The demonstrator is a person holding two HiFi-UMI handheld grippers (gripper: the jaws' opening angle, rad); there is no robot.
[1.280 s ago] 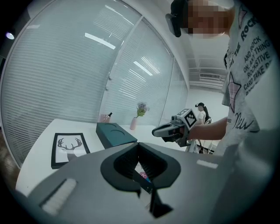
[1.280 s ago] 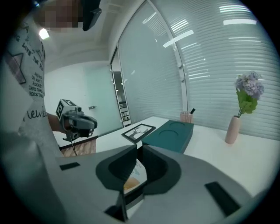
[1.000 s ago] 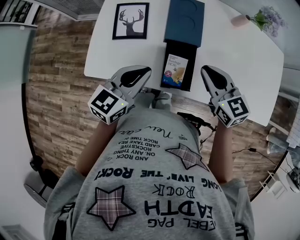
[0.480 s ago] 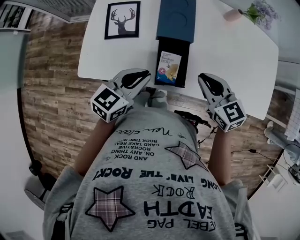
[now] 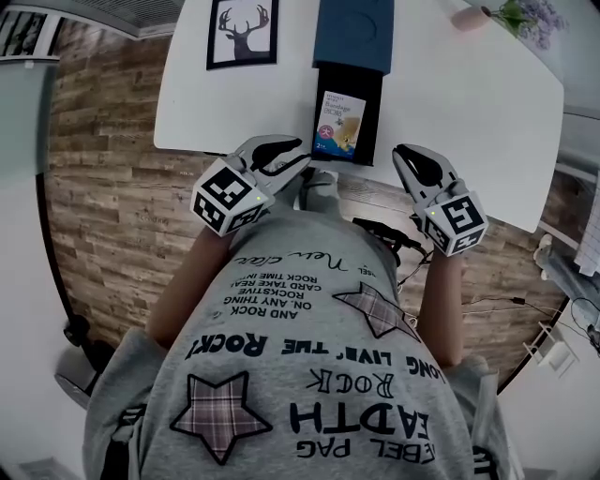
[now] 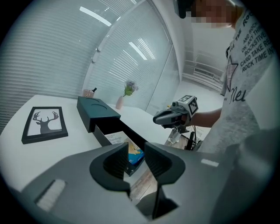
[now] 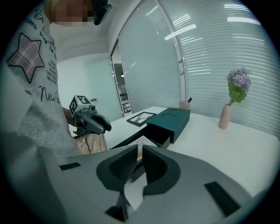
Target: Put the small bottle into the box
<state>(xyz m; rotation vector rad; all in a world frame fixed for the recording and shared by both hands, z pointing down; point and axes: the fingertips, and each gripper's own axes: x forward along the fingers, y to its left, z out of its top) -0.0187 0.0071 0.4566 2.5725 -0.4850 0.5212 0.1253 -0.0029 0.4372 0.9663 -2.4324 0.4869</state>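
A dark teal box (image 5: 353, 28) lies on the white table (image 5: 469, 103), its black drawer (image 5: 373, 112) pulled out toward me. In the drawer lies a small thing with a white and blue label (image 5: 339, 124); I cannot tell if it is the bottle. My left gripper (image 5: 302, 157) hovers at the table's front edge, just left of the drawer's end; its jaws are opening, with nothing between them (image 6: 136, 151). My right gripper (image 5: 401, 155) hangs right of the drawer, jaws almost together and empty (image 7: 140, 153).
A framed deer picture (image 5: 242, 33) lies at the table's back left, and a small vase with flowers (image 5: 487, 17) stands at the back right. Wooden floor lies below the table edge, with cables (image 5: 384, 239) beside my body.
The left gripper's jaws have parted. Both grippers stay at the table's front edge, either side of the drawer, and the view has shifted slightly.
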